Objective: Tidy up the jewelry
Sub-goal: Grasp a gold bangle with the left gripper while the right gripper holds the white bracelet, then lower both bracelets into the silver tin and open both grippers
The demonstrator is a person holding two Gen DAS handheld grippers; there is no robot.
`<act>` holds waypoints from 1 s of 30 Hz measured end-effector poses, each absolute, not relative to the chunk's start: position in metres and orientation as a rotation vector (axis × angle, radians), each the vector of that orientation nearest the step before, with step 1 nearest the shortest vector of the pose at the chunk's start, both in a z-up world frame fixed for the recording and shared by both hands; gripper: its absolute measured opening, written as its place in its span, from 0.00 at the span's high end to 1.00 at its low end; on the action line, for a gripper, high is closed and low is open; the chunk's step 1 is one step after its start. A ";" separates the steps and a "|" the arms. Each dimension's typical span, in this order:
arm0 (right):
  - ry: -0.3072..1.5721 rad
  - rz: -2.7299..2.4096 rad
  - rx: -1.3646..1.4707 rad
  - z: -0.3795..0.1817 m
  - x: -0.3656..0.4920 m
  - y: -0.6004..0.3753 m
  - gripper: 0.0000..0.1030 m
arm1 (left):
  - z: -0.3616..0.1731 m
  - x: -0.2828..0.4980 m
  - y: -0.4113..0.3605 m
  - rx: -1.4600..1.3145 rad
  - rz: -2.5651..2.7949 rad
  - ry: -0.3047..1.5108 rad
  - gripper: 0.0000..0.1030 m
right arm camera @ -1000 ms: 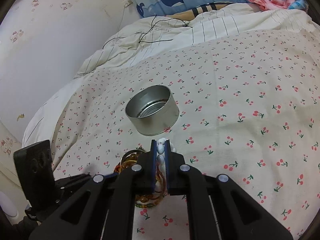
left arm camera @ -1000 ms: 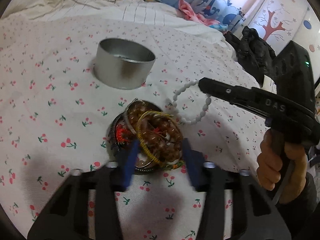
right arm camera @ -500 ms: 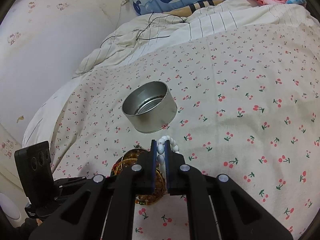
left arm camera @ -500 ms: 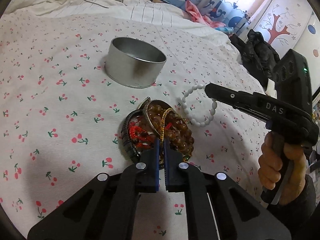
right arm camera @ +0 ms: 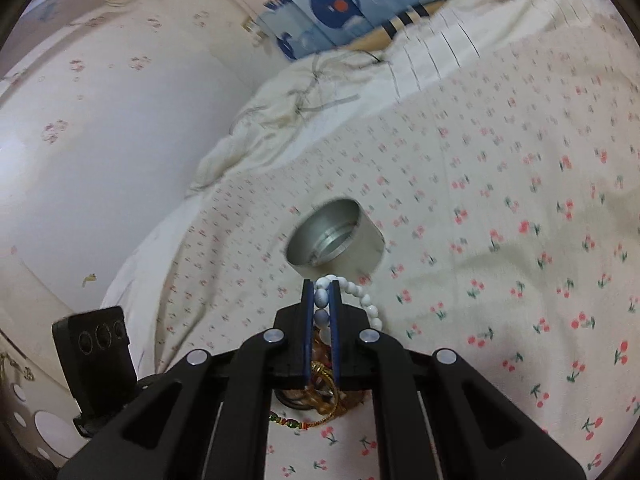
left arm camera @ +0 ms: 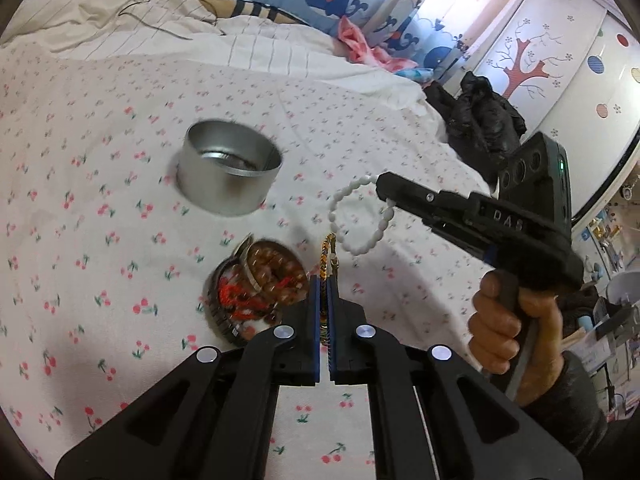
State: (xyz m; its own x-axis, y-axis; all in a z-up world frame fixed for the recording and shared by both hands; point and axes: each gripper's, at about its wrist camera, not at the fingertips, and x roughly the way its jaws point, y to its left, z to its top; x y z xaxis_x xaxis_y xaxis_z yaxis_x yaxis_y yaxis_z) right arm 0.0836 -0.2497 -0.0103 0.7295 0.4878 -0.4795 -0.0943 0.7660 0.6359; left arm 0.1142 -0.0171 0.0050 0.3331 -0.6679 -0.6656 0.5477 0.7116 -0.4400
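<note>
Step in hand, as I judge it: sorting bracelets one at a time out of the heap and into the tin. Left gripper (left arm camera: 324, 280) has its jaws clamped tight on a gold braided bracelet (left arm camera: 329, 250), which stands up out of the pads just above the heap; the jaws have just been closing, and the cord is plainly caught between them. Right gripper (right arm camera: 321, 296) is pinched onto a white bead bracelet (left arm camera: 360, 216), beads visible between the blue pads (right arm camera: 307, 320), the rest of the loop hanging free in the air between heap and tin. The jewelry pile (left arm camera: 256, 284) sits in a small dark dish on the cherry-print bedsheet (left arm camera: 100, 280): brown beads, a red cord, a metal bangle, all tangled together; the picture is blurred here, so finer detail is uncertain. The empty silver tin (left arm camera: 228, 178) stands upright on the sheet beyond the pile, apart from it, mouth up. Next move, by my reading: carry the white loop over the tin mouth and release, keeping it clear of the gold cord. The gold piece needs a slow, straight lift, since it may still be snagged in the heap and could drag other pieces along or tip the dish.
</note>
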 end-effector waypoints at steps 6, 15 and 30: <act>0.652 0.323 0.657 -0.009 0.081 -0.262 0.92 | 0.044 0.134 -0.026 -0.105 -0.797 0.885 0.98; 0.628 0.318 0.665 -0.006 0.080 -0.265 0.92 | 0.048 0.205 -0.033 -0.132 -0.711 0.884 0.98; 0.637 0.325 0.631 -0.009 0.085 -0.255 0.92 | -0.014 0.268 -0.037 -0.124 -0.551 0.969 0.98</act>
State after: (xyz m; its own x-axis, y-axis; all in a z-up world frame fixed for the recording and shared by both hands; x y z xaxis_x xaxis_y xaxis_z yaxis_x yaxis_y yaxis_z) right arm 0.0850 -0.2551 -0.0092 0.7632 0.4638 -0.4500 -0.0913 0.7668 0.6354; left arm 0.2680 -0.0366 -0.0138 0.4413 -0.4965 -0.7475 0.3883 0.8566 -0.3398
